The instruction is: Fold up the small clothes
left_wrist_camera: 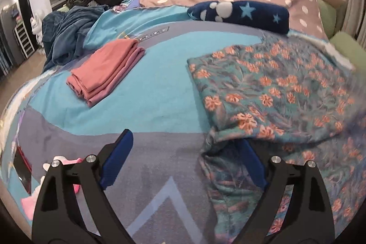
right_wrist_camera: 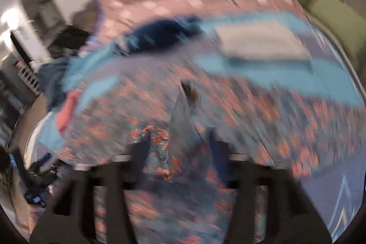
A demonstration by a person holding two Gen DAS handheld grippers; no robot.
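Bedroom, blue bedspread (left_wrist_camera: 160, 56): floral garment (left_wrist_camera: 286, 93) half-folded right of left gripper (left_wrist_camera: 185, 159), fingers spread wide, gripping nothing, apparently set for the next fold. Right gripper (right_wrist_camera: 180, 152) blurred over same cloth, grip impossible to tell. Pink folded stack (left_wrist_camera: 107, 70) beyond left finger.

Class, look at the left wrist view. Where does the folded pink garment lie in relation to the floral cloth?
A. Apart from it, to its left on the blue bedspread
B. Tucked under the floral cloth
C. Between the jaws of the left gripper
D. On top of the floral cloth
A: the folded pink garment lies on the blue bedspread, with bare spread between it and the floral cloth.
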